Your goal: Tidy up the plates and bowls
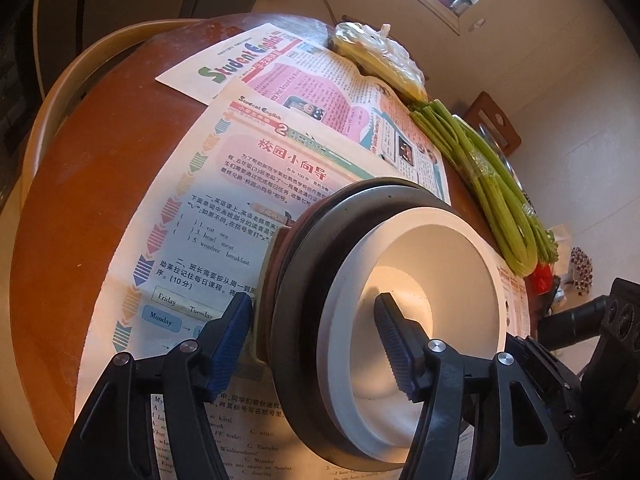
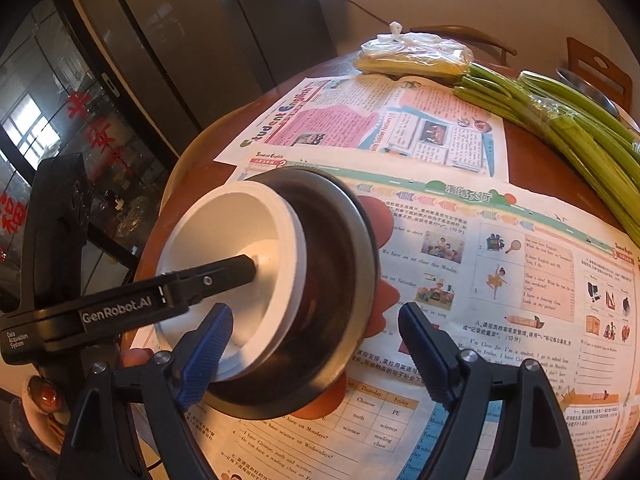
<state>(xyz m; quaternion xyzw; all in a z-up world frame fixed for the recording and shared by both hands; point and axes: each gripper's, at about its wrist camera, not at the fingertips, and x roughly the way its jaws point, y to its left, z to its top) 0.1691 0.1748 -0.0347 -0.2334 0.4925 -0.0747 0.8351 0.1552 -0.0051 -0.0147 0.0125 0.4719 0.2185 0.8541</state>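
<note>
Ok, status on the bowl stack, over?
Left gripper open, straddling the stack's rims, one finger inside white bowl. Right gripper open by dark bowl. Celery lies apart, nothing blocking.

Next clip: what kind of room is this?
Probably a home dining area: a round wooden table covered with school newspapers, stacked bowls, celery stalks, and a wooden chair behind.

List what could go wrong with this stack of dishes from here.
1. The left tongs straddle the rim of the stack, one finger inside the white bowl; pulling away could drag or tip the bowl.
2. The white bowl sits off-centre in the dark bowl, so a nudge might shift it.
3. The stack rests on loose newspaper, which could slide across the table if pushed.
</note>
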